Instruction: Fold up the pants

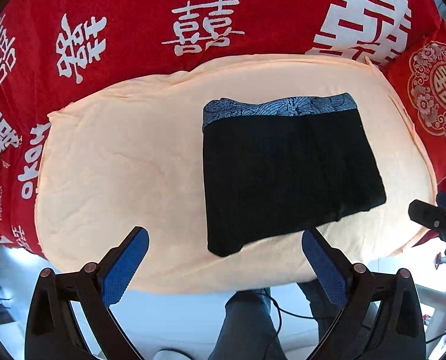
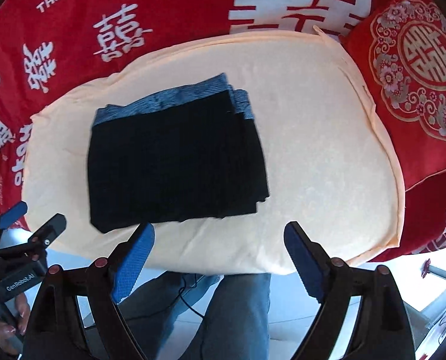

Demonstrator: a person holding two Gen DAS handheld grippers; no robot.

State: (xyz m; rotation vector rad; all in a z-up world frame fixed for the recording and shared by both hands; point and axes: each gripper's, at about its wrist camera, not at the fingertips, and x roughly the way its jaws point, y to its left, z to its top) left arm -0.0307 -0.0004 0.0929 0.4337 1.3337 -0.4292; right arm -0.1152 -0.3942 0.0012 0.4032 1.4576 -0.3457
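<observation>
Black pants (image 1: 286,174) with a blue-grey patterned waistband lie folded into a flat stack on a peach cloth (image 1: 127,156); they show again in the right wrist view (image 2: 175,165). My left gripper (image 1: 224,237) hangs above the cloth's near edge, open, with nothing between its blue pads. My right gripper (image 2: 220,234) is also open and empty, pointing down just in front of the pants' near edge. In the right wrist view the left gripper (image 2: 32,220) appears at the lower left, held by a hand (image 2: 19,315). The right gripper's finger (image 1: 424,214) pokes in at the right edge of the left wrist view.
A red blanket (image 1: 133,30) with white characters covers the bed around the peach cloth. A red embroidered cushion (image 2: 418,69) sits at the far right. Below the bed edge are the person's jeans-clad legs (image 2: 235,309), a pale floor and a black cable (image 2: 190,303).
</observation>
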